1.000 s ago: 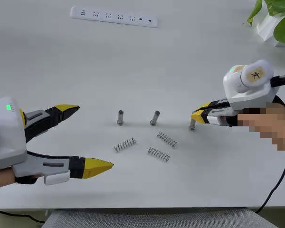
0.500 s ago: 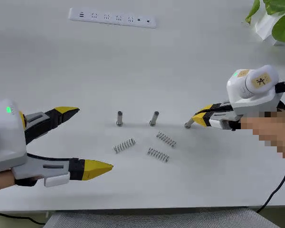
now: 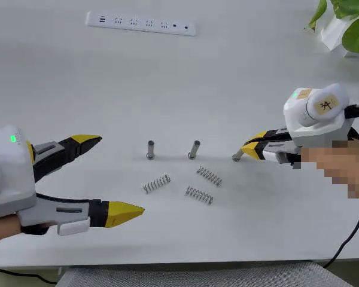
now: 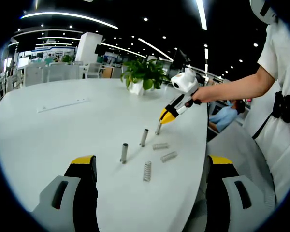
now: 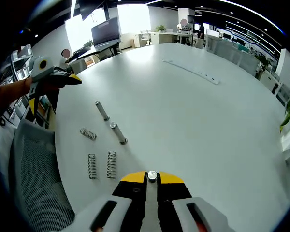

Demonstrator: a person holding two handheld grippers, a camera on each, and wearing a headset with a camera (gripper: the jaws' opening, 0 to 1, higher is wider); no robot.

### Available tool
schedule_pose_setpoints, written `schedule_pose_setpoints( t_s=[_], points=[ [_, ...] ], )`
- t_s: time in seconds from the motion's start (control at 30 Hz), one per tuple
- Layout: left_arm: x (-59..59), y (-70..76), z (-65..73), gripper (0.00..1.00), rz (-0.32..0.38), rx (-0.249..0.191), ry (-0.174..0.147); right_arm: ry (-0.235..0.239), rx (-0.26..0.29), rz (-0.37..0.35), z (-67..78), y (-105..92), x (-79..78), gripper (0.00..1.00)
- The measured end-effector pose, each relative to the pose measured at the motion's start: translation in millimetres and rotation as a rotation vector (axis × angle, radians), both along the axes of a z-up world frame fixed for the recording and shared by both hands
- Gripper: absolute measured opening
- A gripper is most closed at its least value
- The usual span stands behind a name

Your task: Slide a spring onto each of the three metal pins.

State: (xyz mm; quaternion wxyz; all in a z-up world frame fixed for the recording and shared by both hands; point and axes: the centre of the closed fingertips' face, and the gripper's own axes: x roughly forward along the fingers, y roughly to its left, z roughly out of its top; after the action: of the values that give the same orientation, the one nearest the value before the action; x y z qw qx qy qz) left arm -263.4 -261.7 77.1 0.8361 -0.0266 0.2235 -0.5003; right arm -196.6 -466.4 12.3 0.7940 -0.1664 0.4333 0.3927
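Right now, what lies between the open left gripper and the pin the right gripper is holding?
In the head view: the far-left pin, the middle pin and three loose springs lie before the gripped pin.

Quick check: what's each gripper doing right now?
Left gripper: open, holding nothing.
Right gripper: shut on the rightmost metal pin.

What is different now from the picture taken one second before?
The right tongs, shut on the rightmost pin, have tipped it from upright to slanted. The left tongs stay open, away from the work; the other two pins and the three springs have not moved.
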Motion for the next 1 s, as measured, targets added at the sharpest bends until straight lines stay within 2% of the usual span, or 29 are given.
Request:
schedule_pose_setpoints(
  t_s=[0.4, 1.0],
  points=[
    [0.2, -1.5, 0.5, 0.93, -0.001, -0.002, 0.001, -0.023, 0.006, 0.011, 0.2, 1.6, 2.0, 0.04],
    [0.2, -2.2, 0.7, 0.93, -0.002, -0.003, 0.0, -0.017, 0.02, 0.006, 1.6, 2.3, 2.2, 0.05]
  ],
)
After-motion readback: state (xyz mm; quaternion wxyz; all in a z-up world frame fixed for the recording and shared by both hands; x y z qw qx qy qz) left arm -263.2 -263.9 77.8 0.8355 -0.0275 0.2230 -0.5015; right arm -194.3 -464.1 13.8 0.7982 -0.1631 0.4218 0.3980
